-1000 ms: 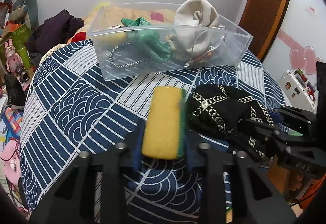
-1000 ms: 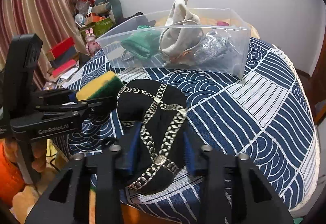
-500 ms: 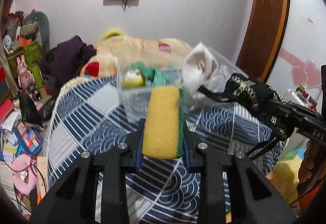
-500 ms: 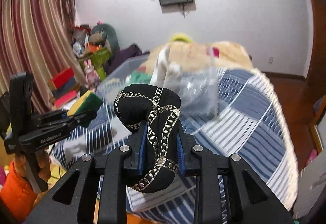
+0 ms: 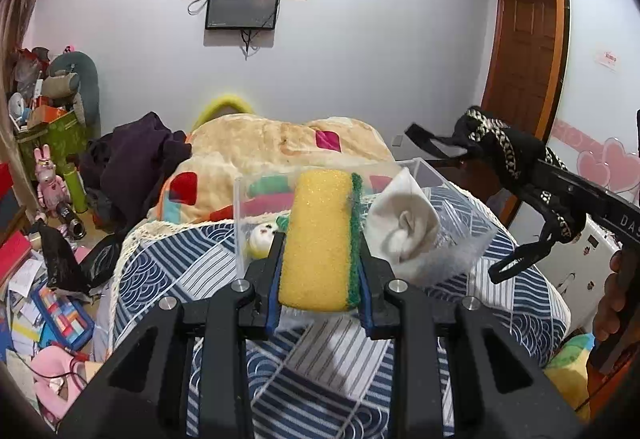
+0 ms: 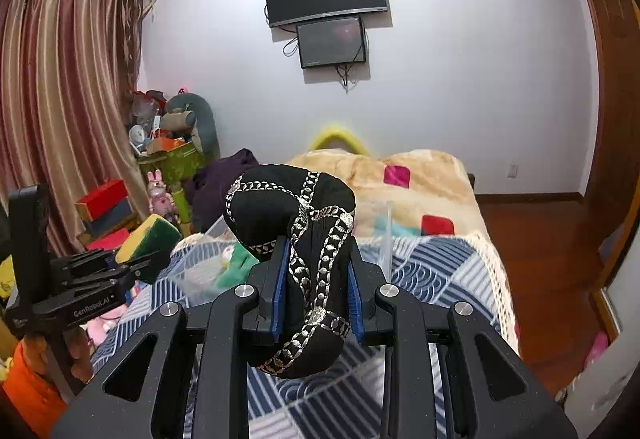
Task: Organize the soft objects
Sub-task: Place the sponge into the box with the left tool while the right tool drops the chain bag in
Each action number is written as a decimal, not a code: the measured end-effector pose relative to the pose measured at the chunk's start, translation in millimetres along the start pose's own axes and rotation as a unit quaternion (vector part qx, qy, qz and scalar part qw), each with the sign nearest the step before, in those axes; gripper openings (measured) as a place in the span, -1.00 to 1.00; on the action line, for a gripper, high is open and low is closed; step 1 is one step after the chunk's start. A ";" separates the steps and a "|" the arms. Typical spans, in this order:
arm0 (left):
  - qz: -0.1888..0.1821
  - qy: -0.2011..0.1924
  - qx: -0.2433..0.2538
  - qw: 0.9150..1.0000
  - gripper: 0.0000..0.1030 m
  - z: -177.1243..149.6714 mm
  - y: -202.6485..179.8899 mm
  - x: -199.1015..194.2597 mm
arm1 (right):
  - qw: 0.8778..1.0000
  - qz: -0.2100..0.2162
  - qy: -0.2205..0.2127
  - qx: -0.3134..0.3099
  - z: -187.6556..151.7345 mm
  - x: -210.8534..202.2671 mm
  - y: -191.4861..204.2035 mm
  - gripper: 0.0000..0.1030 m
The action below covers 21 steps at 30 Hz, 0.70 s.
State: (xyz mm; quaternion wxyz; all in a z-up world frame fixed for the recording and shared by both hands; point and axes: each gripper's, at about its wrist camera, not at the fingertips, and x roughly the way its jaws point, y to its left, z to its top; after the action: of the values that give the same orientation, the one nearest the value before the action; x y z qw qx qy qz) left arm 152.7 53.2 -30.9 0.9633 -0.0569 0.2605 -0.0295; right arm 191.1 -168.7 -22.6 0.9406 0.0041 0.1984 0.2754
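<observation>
Left claw (image 5: 320, 271) clamps sponge (image 5: 320, 239); right claw (image 6: 316, 289) pinches black pouch (image 6: 296, 239). Clear bin (image 5: 440, 239) at 12 o'clock part-filled; both drops pending.

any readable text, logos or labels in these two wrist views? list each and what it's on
"GenRobot.AI": white print on the side of the black left tool, right wrist view.
"DAS": white letters, cut off by the frame edge, on the side of the black right tool, left wrist view.
Small white sign with red marks on the pale wall panel: too small to read.
Nothing else legible.
</observation>
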 end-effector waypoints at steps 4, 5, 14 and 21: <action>0.004 0.014 0.001 1.000 -0.41 8.6 3.5 25.6 | 1.000 -0.005 -0.001 0.001 7.5 16.5 0.2 -0.55; 0.005 0.017 0.000 1.000 -0.41 9.1 4.5 31.1 | 1.000 -0.009 0.000 0.002 7.8 19.6 0.1 -0.55; -0.005 0.053 -0.008 0.999 -0.41 5.0 4.2 78.7 | 0.998 -0.030 0.063 0.008 -6.6 68.3 -10.8 -0.55; -0.006 0.081 0.006 0.997 -0.41 -5.0 -3.9 103.0 | 0.995 -0.021 0.102 0.003 -19.4 86.9 -6.7 -0.55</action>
State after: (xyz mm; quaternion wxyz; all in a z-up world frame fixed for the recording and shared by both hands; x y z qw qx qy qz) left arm 238.9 39.9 -86.0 0.9393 -0.0498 0.3368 -0.0416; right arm 254.2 -131.2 -73.4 0.9210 -0.0254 0.2945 0.2537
